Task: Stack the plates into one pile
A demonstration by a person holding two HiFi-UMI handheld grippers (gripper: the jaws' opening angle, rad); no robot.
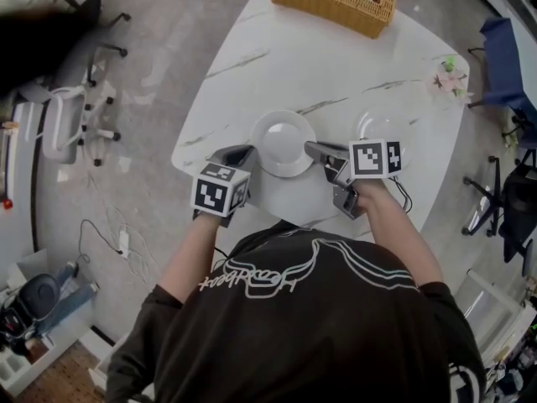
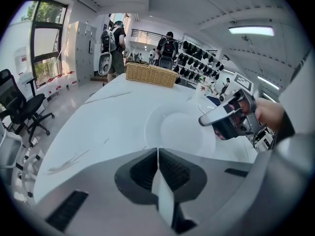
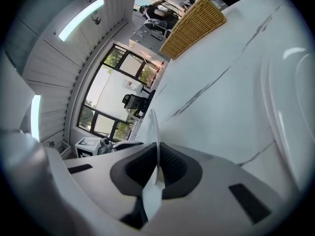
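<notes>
A white marble table (image 1: 336,65) fills the upper middle of the head view. Two plain, glossy white round plates sit on it: the centre plate (image 1: 281,141) at mid-frame and the second plate (image 1: 369,122) to its right, half hidden by a marker cube. The right gripper (image 1: 311,149) is pinched tight on the centre plate's right rim. The left gripper (image 1: 249,152), jaws pressed together and empty, sits just beside its left rim.

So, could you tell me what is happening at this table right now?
A person is stacking plates with two handheld grippers. The left gripper and the right gripper are both shut on opposite edges of one round white plate at the white marble table's near edge. A second white plate lies just right of it, not yet stacked.
</notes>
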